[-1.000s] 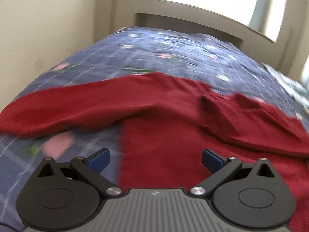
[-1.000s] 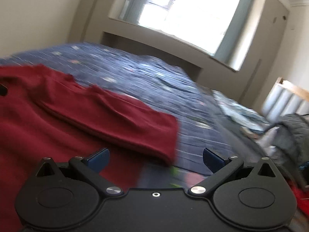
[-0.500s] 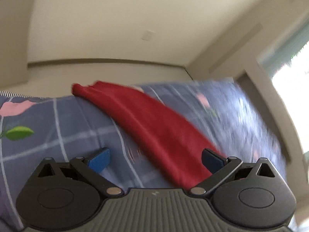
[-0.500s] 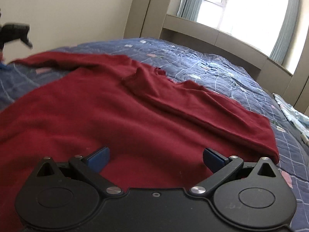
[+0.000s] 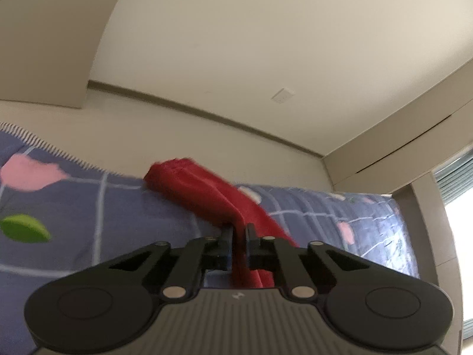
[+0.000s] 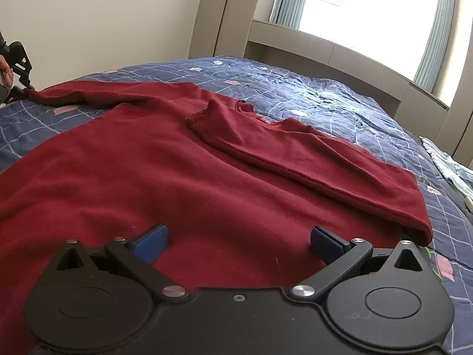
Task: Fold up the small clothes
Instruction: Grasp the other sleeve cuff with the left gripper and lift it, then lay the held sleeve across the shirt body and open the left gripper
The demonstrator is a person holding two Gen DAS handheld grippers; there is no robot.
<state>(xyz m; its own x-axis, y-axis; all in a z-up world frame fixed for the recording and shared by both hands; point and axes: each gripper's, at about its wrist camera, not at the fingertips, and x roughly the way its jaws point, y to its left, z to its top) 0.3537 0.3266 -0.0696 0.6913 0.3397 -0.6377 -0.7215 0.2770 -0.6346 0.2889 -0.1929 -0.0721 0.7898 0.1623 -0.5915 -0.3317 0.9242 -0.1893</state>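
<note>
red shirt (image 6: 183, 177) flat on bed (image 6: 325, 100), collar toward window, sleeves sideways

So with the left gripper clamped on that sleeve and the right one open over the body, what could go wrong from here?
1. The left gripper pinches only a bunched ridge of the red shirt's left sleeve, so the cloth may slip out when pulled.
2. The right gripper is open over the red shirt and pins nothing, so the whole garment may drag across the quilt.
3. The right sleeve already lies folded over; a drag could undo it.
</note>
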